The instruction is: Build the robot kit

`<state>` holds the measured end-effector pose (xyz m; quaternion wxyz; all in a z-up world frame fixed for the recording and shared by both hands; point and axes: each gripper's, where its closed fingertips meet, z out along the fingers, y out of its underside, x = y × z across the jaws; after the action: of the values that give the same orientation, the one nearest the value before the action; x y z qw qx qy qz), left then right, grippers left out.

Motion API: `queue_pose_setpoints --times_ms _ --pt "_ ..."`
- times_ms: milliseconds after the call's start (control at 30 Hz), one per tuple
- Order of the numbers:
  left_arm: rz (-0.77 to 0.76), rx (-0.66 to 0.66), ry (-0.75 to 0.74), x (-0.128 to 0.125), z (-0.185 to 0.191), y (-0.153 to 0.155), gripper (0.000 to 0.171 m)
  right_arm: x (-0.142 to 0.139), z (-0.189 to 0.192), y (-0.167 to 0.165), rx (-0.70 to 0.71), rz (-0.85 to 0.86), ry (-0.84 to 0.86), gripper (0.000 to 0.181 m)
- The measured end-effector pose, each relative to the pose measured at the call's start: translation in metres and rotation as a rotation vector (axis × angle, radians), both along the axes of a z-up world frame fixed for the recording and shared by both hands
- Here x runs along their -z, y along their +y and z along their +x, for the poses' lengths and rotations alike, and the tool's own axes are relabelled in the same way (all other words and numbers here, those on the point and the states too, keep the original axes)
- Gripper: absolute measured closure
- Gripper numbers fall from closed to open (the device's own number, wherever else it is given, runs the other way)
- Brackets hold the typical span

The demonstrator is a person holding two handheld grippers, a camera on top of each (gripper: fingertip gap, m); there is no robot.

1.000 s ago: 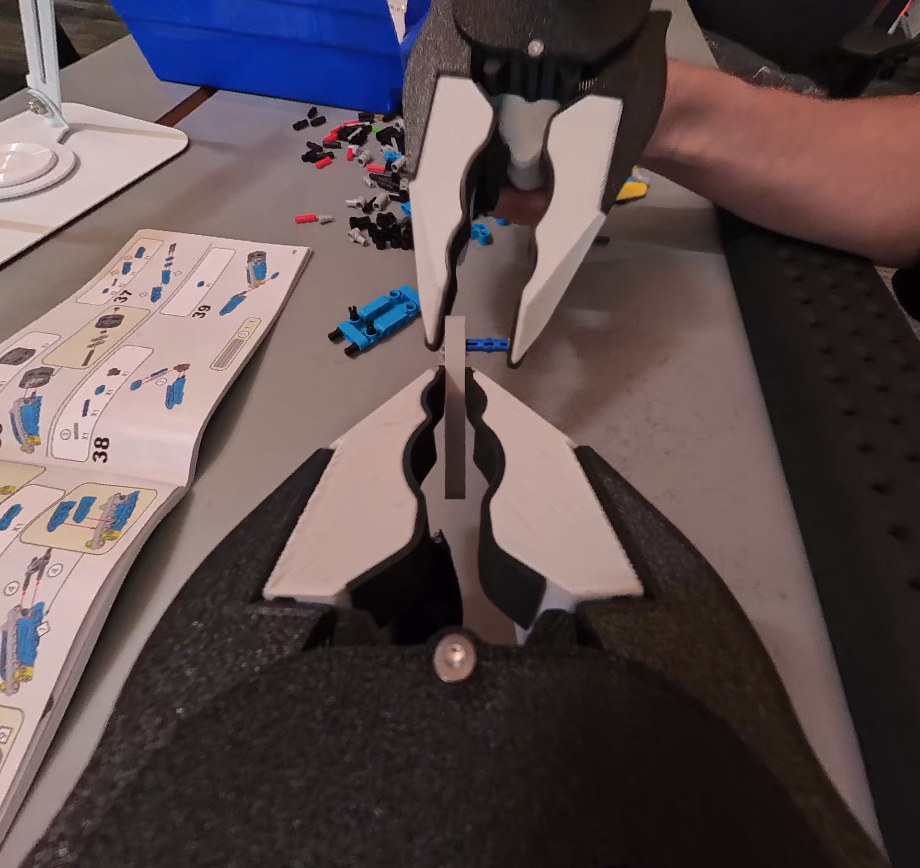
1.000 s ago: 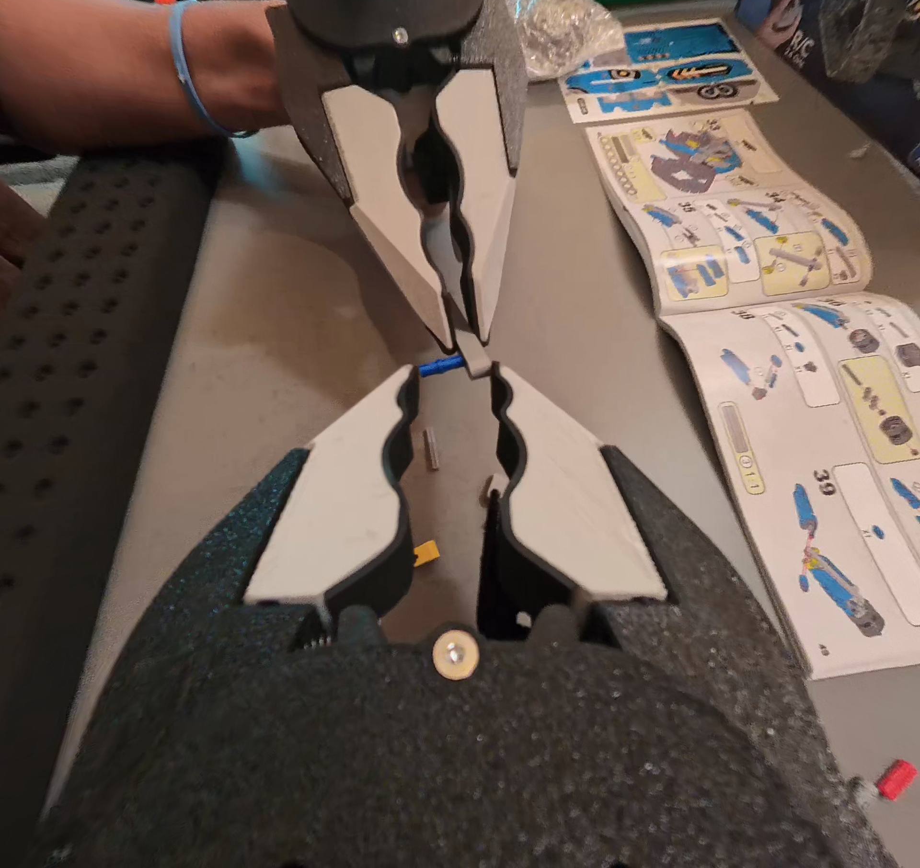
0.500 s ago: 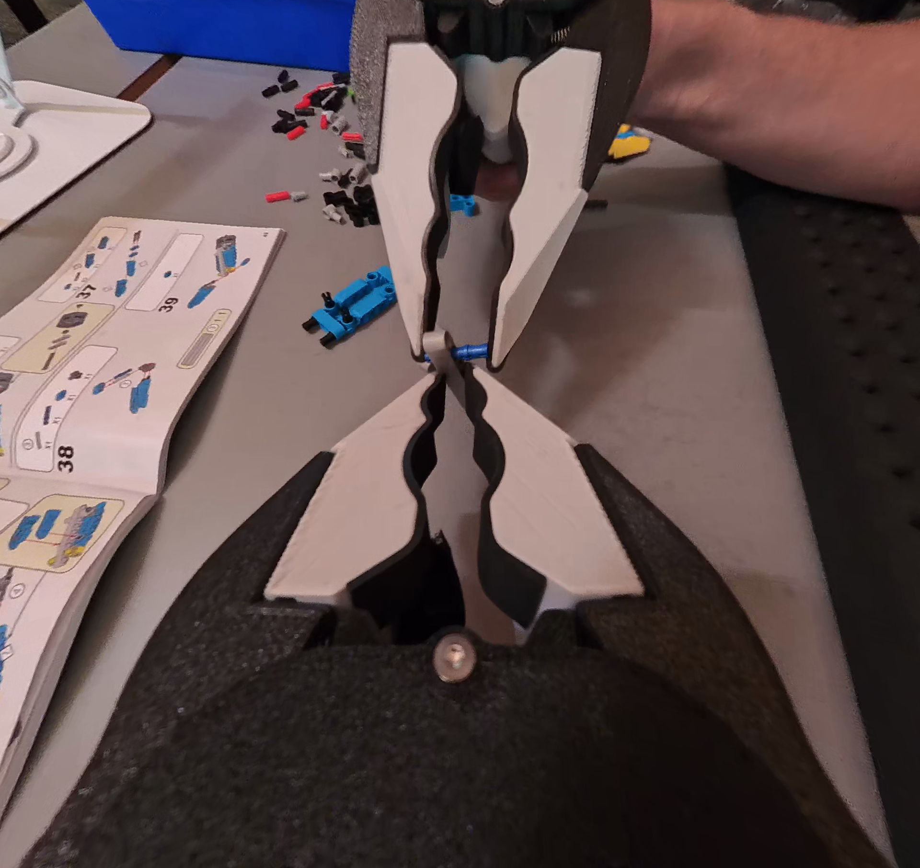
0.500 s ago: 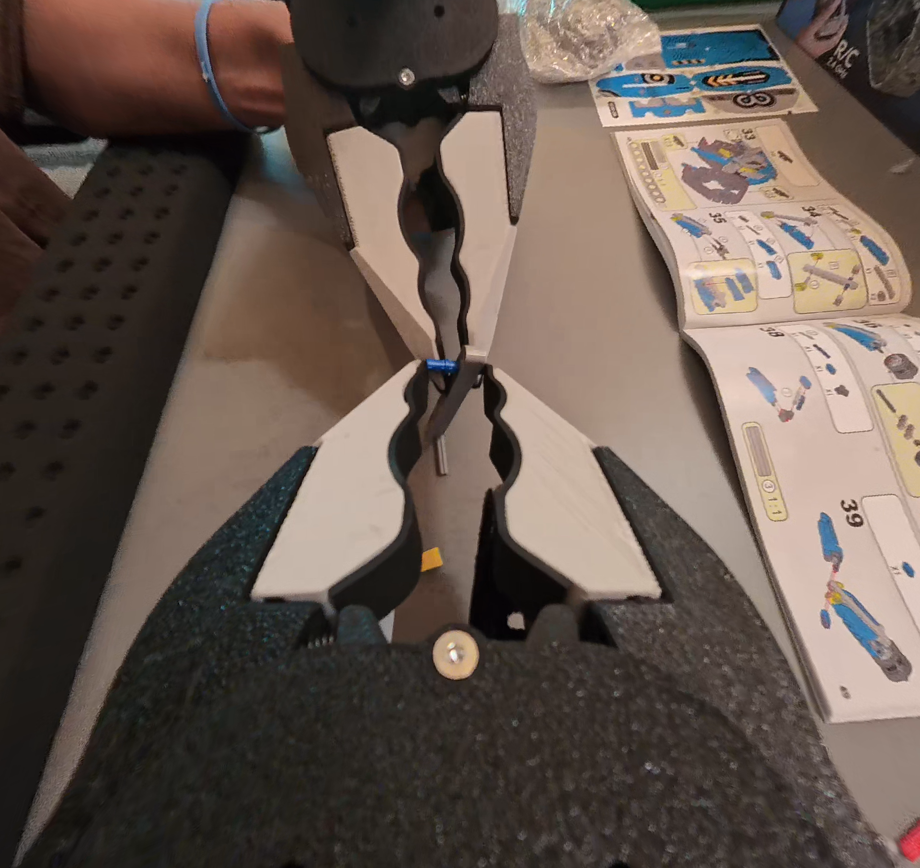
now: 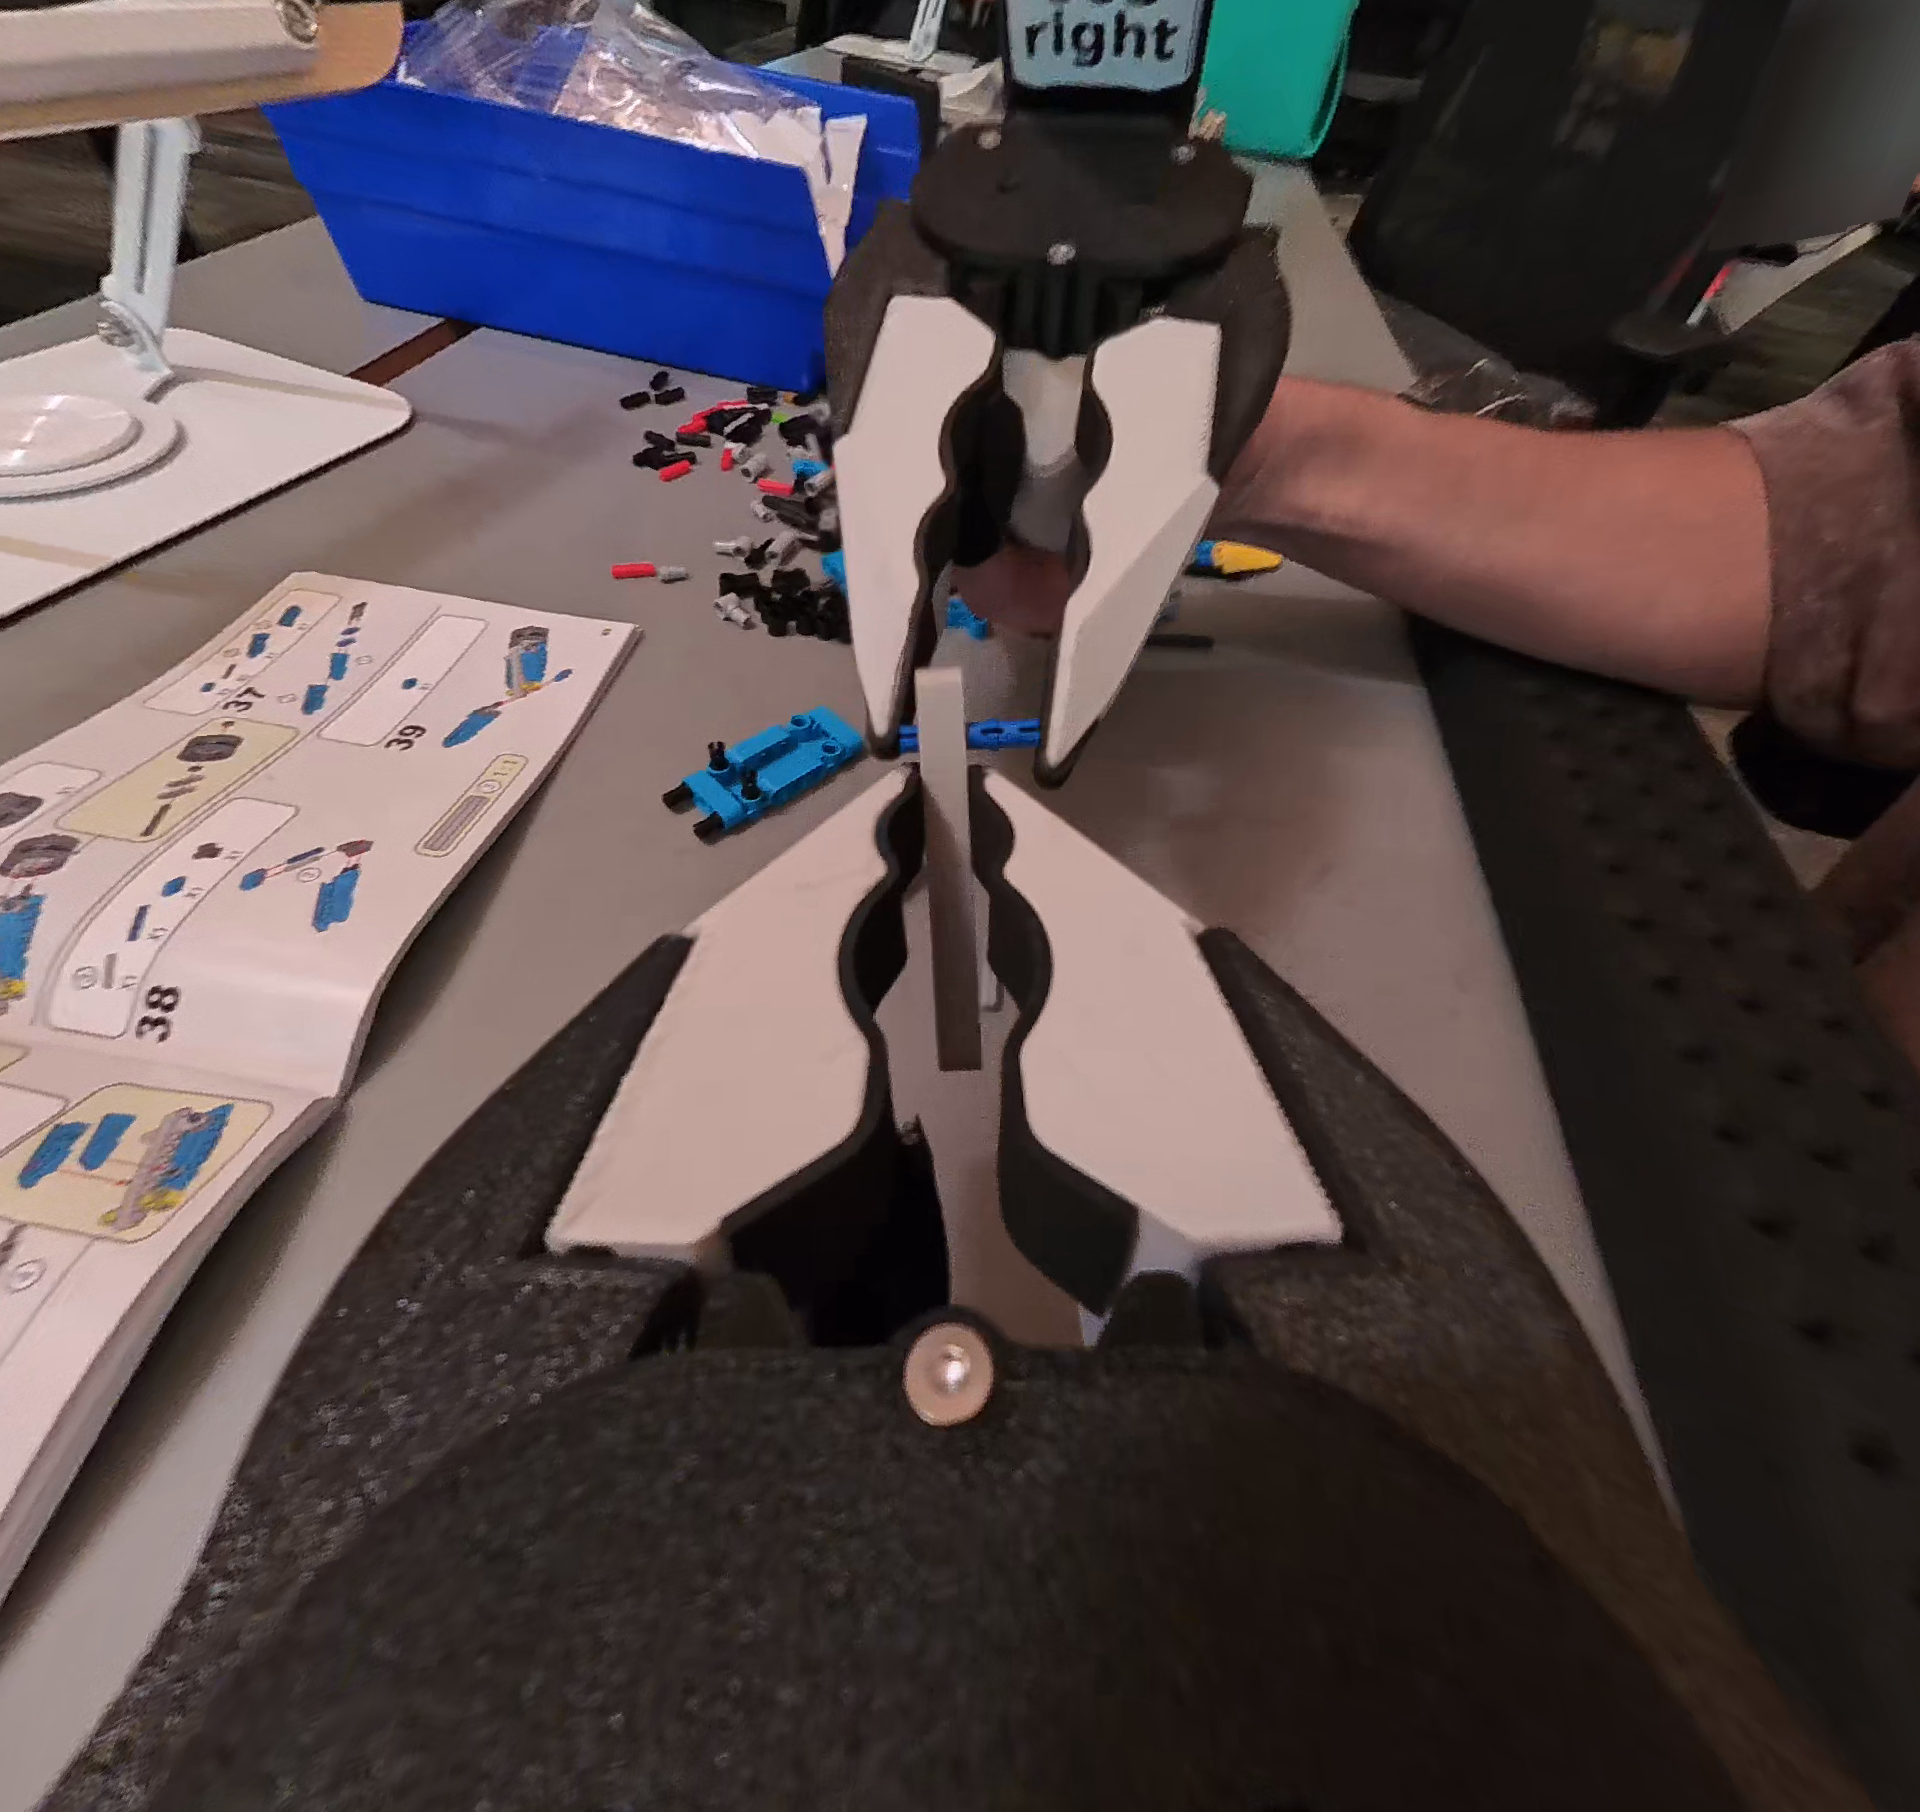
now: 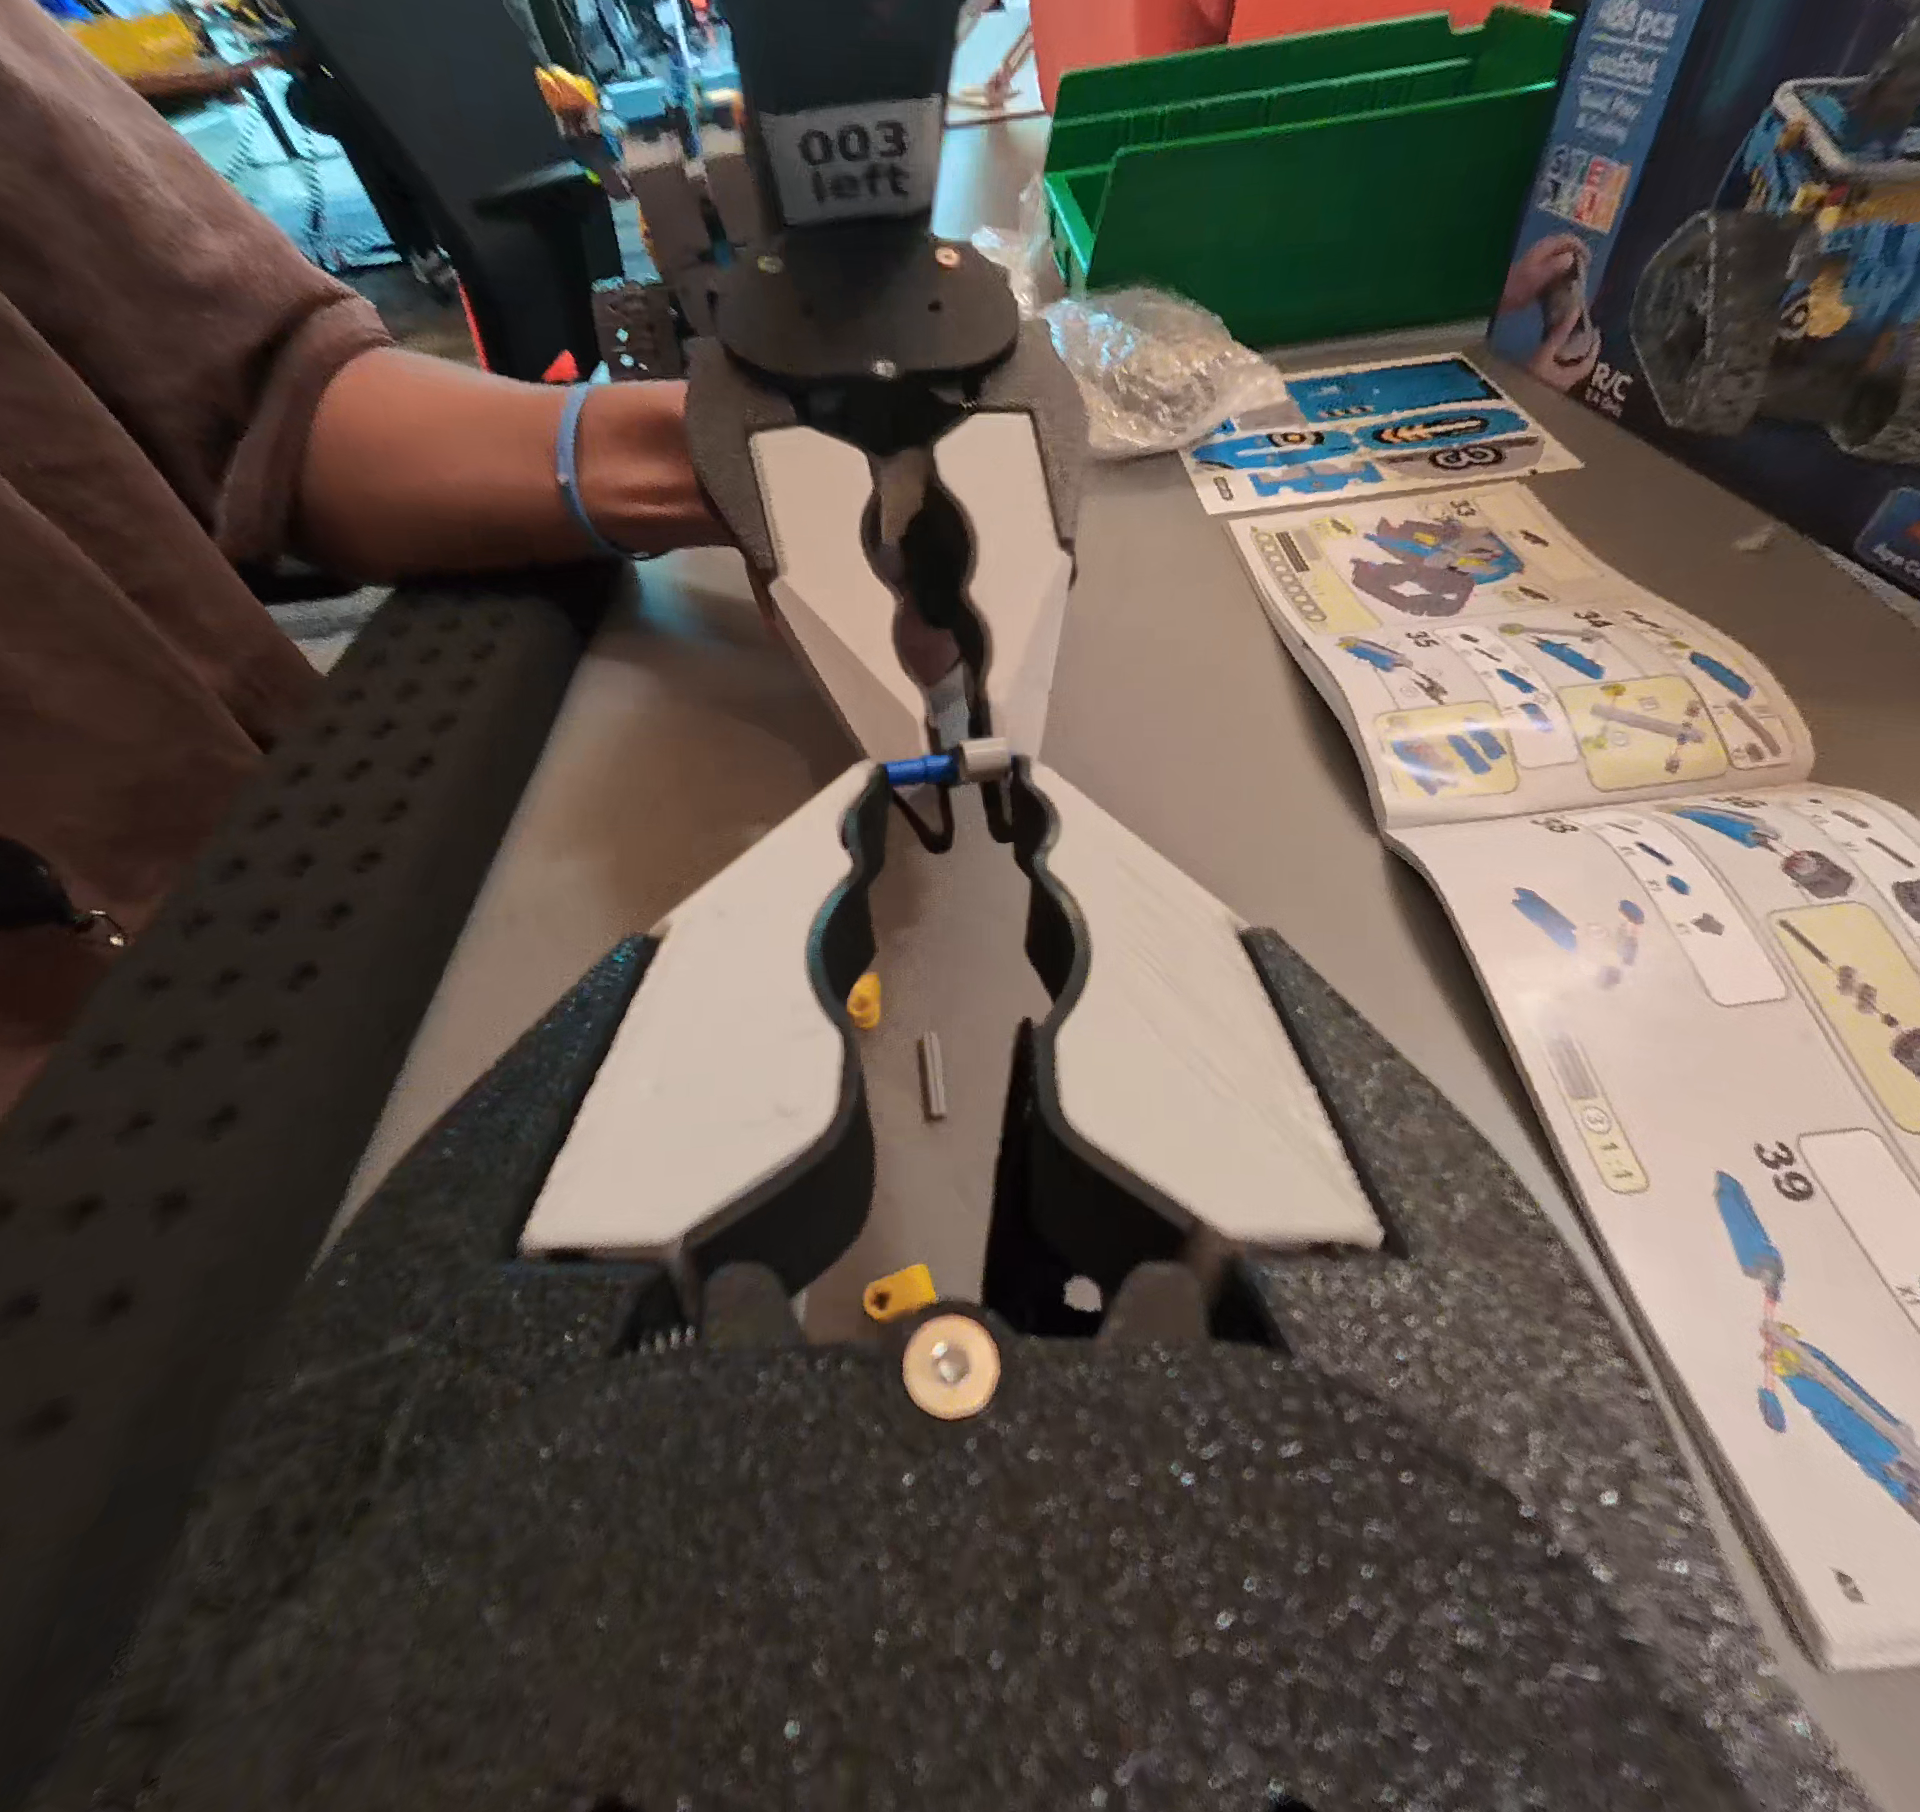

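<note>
Grey beam [image 5: 948, 889] sits pinched edge-on between the left gripper [image 5: 940, 786] tips, jaws nearly closed on it, held upright above the table [image 5: 1247, 879]. In the right wrist view only its rounded end [image 6: 985, 756] shows.

Blue pin [image 5: 992, 732] runs crosswise through the beam's upper end. The right gripper [image 5: 961, 744] has it spanned tip to tip, jaws partly open, each tip at one end of the pin. So the grip looks end-on rather than across the shaft; I can't confirm real clamping force.

My read of the step: seating the pin in the beam hole. To do it well:
- keep the pin axis square to the beam face, no tilt
- push along the axis only; the left gripper should just brace
- a light squeeze on the beam is enough, since it can pivot between the narrow tips
- don't let go before the pin is fully in

Hard to make out:
- the hole itself and how deep the pin sits, since the beam is edge-on
- contact at the right gripper's tips, blurred in both views
- the lower part of the beam, partly in shadow between the left jaws

Around it: blue plate [image 5: 774, 763] just left of the tips, loose small parts [image 5: 748, 515] behind, open instruction booklet [image 5: 260, 827] to the left, blue bin [image 5: 582, 214] further back. On the table under the right gripper: a short grey rod [image 6: 932, 1074] and two yellow bits [image 6: 862, 999].
</note>
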<state>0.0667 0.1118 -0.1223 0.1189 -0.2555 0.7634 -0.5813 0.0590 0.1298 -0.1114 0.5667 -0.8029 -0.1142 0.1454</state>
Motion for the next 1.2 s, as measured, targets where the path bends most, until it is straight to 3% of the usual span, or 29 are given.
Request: queue_pose_setpoints --times_ms 167,267,433,533,900,1200 --pt "0.231 -0.015 -0.025 0.028 0.001 0.005 0.165 0.027 0.009 -0.001 0.067 -0.151 -0.258 0.148" --pt "0.360 -0.020 -0.039 0.043 0.002 0.006 0.165 0.041 0.007 -0.003 0.079 -0.259 -0.428 0.154" --pt "0.528 -0.030 -0.076 0.053 0.002 0.008 0.165 0.054 0.005 -0.004 0.092 -0.376 -0.560 0.158" --pt "0.507 -0.041 -0.085 0.049 0.004 0.009 0.166 0.054 0.006 -0.004 0.097 -0.391 -0.485 0.158" --pt "0.533 -0.023 -0.089 0.051 -0.001 0.009 0.166 0.057 0.004 -0.003 0.078 -0.392 -0.470 0.165" --pt "0.330 -0.042 -0.073 0.034 0.006 0.013 0.164 0.041 0.021 -0.016 0.110 -0.298 -0.321 0.163"
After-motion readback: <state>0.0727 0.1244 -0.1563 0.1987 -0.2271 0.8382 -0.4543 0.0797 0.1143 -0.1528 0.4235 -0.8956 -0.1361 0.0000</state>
